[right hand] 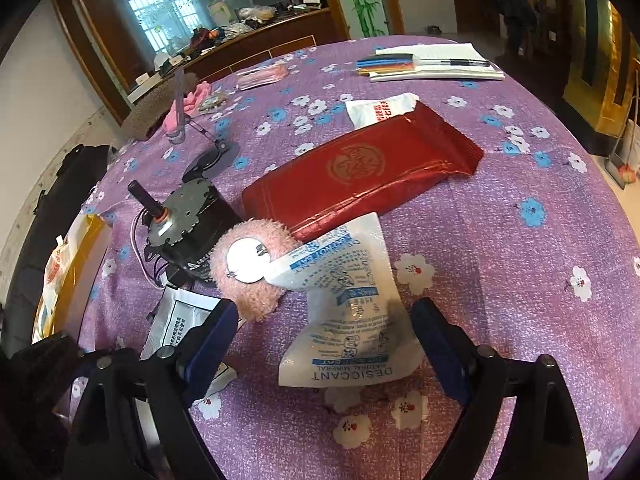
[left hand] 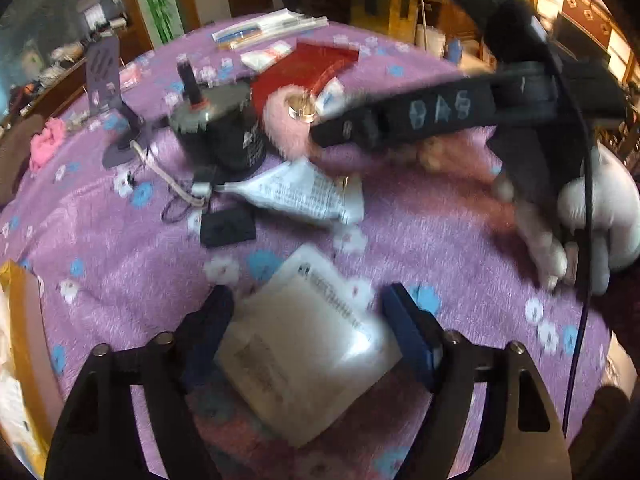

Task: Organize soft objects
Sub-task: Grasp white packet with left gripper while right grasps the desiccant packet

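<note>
1. Left wrist view: I am holding my left gripper low over the purple flowered tablecloth. Its two blue fingers are standing wide apart, and they are holding nothing.
2. A flat white packet is lying on the cloth between these fingers. I cannot tell if a finger is touching it, because the picture is blurred there.
3. Further away a black motor is standing upright, and a silver sachet is lying just in front of it.
4. A pink fluffy puff is lying just right of the motor, beside a red pouch.
5. My right gripper is reaching in from the right, its tip near the puff. It is blurred here, so I cannot tell its state from this view.
6. A white plush toy is lying at the right edge of the table, partly behind that gripper.
7. Right wrist view: my right gripper is open, and its blue fingers are wide apart and empty.
8. A white desiccant sachet is lying between them on the cloth. It is not pinched.
9. The pink puff, with a round metal disc in its middle, is lying just beyond the left finger. It is touching the sachet's upper corner.
10. The motor is standing just left of the puff, and the red pouch is lying behind both.
</note>
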`<state>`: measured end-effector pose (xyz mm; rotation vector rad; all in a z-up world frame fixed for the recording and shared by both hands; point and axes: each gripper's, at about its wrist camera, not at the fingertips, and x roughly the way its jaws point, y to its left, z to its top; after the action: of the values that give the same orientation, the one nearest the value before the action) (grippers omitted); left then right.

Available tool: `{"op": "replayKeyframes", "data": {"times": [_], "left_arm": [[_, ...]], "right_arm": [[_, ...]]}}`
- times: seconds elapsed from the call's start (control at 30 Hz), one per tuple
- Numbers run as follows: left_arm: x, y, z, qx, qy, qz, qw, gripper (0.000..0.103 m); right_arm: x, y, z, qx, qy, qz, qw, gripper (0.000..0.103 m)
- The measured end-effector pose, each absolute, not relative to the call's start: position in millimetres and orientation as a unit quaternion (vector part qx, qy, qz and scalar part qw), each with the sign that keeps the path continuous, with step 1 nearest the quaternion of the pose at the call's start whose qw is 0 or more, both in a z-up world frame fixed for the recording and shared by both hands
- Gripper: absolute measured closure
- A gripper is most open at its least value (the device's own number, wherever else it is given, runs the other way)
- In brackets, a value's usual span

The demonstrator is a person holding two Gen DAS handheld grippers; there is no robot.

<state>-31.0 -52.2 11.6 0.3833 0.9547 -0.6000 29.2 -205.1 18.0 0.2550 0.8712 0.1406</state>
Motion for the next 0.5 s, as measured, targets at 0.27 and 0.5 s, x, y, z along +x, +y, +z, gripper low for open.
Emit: {"op": "replayKeyframes", "data": {"times": [0.27, 0.5], "left_arm": [[-47.0, -50.5, 16.2, 0.168, 0.451, -0.297, 0.825, 0.066], [-58.0, -37.9, 36.1, 0.133, 0.437, -0.296, 0.839, 0.089]], "right_arm": [[22.2, -197.9, 16.9, 0.088, 0.420, 0.067, 0.901, 0.016], [15.3, -203.6, 21.1, 0.092, 0.407, 0.060, 0.907, 0.056]]}}
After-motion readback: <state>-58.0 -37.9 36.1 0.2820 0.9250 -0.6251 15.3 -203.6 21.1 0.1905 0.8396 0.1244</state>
